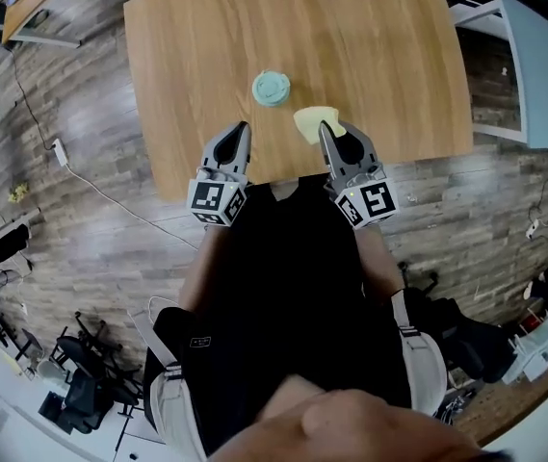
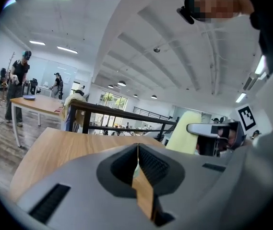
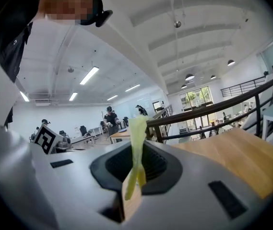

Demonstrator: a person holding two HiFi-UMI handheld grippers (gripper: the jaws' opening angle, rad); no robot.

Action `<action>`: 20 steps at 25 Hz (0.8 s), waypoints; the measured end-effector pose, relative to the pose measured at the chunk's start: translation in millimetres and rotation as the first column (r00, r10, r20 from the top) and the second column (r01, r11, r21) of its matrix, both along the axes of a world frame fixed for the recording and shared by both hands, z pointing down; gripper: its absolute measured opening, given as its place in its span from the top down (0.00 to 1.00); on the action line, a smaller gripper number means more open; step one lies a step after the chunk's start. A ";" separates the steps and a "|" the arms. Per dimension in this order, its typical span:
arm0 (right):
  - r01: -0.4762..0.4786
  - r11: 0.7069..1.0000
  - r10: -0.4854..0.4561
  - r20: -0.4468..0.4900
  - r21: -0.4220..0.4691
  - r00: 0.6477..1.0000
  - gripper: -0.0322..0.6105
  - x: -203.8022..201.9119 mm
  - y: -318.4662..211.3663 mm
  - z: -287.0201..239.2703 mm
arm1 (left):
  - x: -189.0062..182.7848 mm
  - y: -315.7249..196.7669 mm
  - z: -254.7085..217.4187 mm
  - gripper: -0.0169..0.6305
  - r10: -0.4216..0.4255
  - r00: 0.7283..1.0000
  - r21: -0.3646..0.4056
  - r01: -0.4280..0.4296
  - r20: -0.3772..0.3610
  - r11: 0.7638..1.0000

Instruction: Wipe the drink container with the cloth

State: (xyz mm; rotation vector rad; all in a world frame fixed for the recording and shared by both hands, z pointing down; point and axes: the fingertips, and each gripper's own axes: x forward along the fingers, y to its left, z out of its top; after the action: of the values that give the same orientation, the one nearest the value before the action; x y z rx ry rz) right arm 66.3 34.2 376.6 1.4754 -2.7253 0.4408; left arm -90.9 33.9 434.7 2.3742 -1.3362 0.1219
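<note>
The wooden table (image 1: 351, 46) carries the teal drink container (image 1: 271, 88), which stands near both gripper tips and touches neither. Your right gripper (image 1: 324, 129) is clamped on the yellow cloth (image 1: 310, 120), which stands up from between its jaws; your left gripper (image 1: 242, 126) has its jaws pressed together on nothing. Wiping has not yet begun: the next move probably calls for carrying the cloth across onto the container, and opening the left gripper to steady it.
</note>
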 end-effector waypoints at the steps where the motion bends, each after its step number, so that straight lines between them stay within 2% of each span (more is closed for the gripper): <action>1: 0.028 1.000 -0.029 0.000 -0.004 1.000 0.88 1.3 -6.2 3.8 | 0.7 -3.5 3.9 0.94 -0.026 1.000 -0.009 0.026 0.003 1.000; 7: 0.168 0.985 -0.168 0.004 -0.031 0.986 0.88 8.2 -33.1 24.8 | 6.6 -18.7 39.5 0.94 -0.120 0.993 -0.111 0.122 0.025 0.986; 11: 0.259 0.965 -0.259 -0.019 -0.029 0.966 0.88 10.6 -43.2 38.6 | -1.3 -27.6 47.8 0.93 -0.205 0.976 -0.120 0.212 0.070 0.970; 16: 0.324 0.945 -0.326 -0.044 -0.044 0.944 0.88 6.5 -52.5 60.1 | -0.4 -40.5 68.0 0.93 -0.214 0.974 -0.157 0.223 0.073 0.962; 20: 0.345 0.933 -0.349 -0.022 -0.103 0.937 0.88 0.8 -55.9 81.6 | 8.9 -51.4 80.6 0.93 -0.180 0.982 -0.184 0.189 0.064 0.965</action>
State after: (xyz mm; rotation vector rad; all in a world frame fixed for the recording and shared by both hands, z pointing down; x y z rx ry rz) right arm 67.2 -21.7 458.2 0.9393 -2.8021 0.5128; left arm -82.0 -17.5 515.3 2.0910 -1.4895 0.2410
